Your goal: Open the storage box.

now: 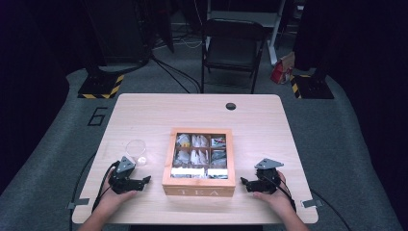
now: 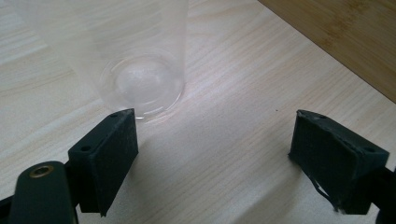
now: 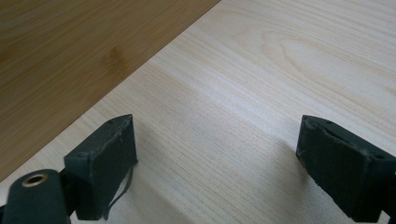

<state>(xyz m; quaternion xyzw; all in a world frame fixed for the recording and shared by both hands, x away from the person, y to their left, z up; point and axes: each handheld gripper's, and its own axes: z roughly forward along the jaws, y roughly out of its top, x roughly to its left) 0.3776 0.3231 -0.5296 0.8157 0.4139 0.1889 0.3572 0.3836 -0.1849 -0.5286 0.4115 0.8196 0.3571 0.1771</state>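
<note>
- High view: a wooden tea box (image 1: pixel 198 185) sits in the middle of the table (image 1: pixel 144 110), toward the near edge, its lid off or folded out of sight so the six compartments of tea bags (image 1: pixel 192 156) lie open from above. The word TEA faces the person, which suggests the box was set down to be worked from this side.
- High view: a clear plastic cup (image 1: pixel 136 151) stands upright to the left of the box, apart from it, and just beyond the left gripper (image 1: pixel 144 182). It looks placed there as the receiver for a tea bag.
- High view: the left gripper rests on the table near the box's near-left corner, pointing right toward it. The right gripper (image 1: pixel 244 182) rests on the other side, pointing left at the box's near-right corner. Both hands lie low at the near edge, flanking the box, a ready stance in my judgement.
- Left gripper view: the jaws stand wide apart with bare table between them, holding nothing. The cup's round base lies just beyond the left jaw tip, not between the jaws; the box's side crosses the far right corner.
- Right gripper view: the jaws are likewise spread wide over bare wood, empty. The box's darker wall fills the upper left, near but not touched.
</note>
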